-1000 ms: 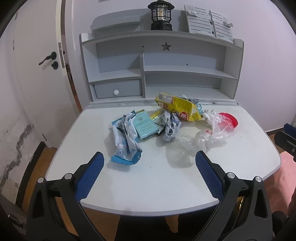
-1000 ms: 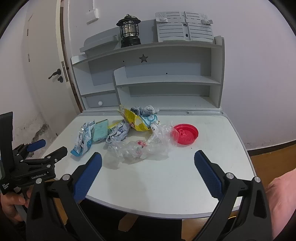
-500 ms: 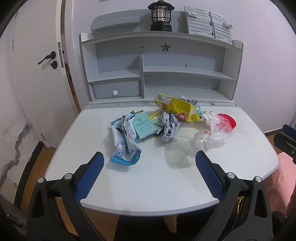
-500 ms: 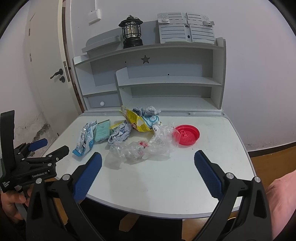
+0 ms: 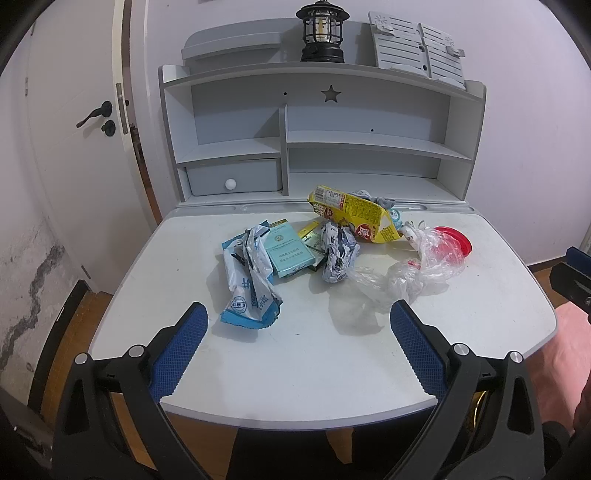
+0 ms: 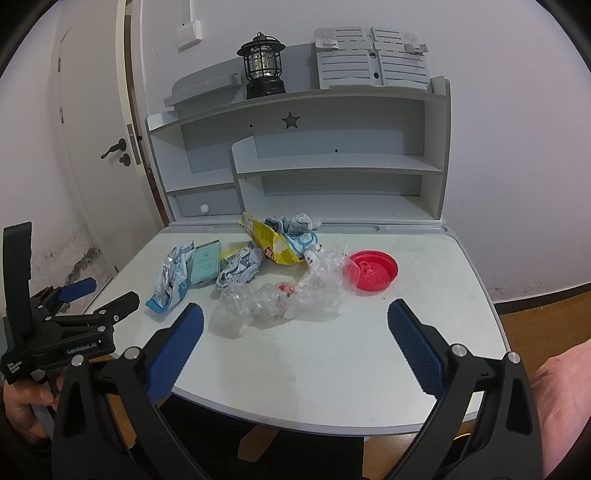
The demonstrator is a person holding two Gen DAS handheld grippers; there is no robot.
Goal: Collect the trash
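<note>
Trash lies in a loose heap on the white desk (image 5: 314, 354): a blue-and-white wrapper (image 5: 249, 284), a pale green box (image 5: 288, 251), a crumpled silver wrapper (image 5: 338, 253), a yellow snack bag (image 5: 354, 216), clear plastic film (image 5: 410, 277) and a red lid (image 5: 458, 242). My left gripper (image 5: 299, 332) hovers open over the desk's near edge, short of the blue wrapper. In the right wrist view the right gripper (image 6: 295, 328) is open just before the plastic film (image 6: 280, 299), with the red lid (image 6: 371, 271) beyond. Neither holds anything.
A grey shelf unit (image 5: 317, 140) with a small drawer (image 5: 232, 181) stands at the desk's back, a black lantern (image 5: 321, 31) on top. A white door (image 5: 74, 147) is at the left. A hand (image 6: 22, 406) holds the left gripper's handle (image 6: 59, 332).
Both grippers have shifted only slightly; the heap sits a touch lower in the views. Jaws stay open and the trash is untouched.
</note>
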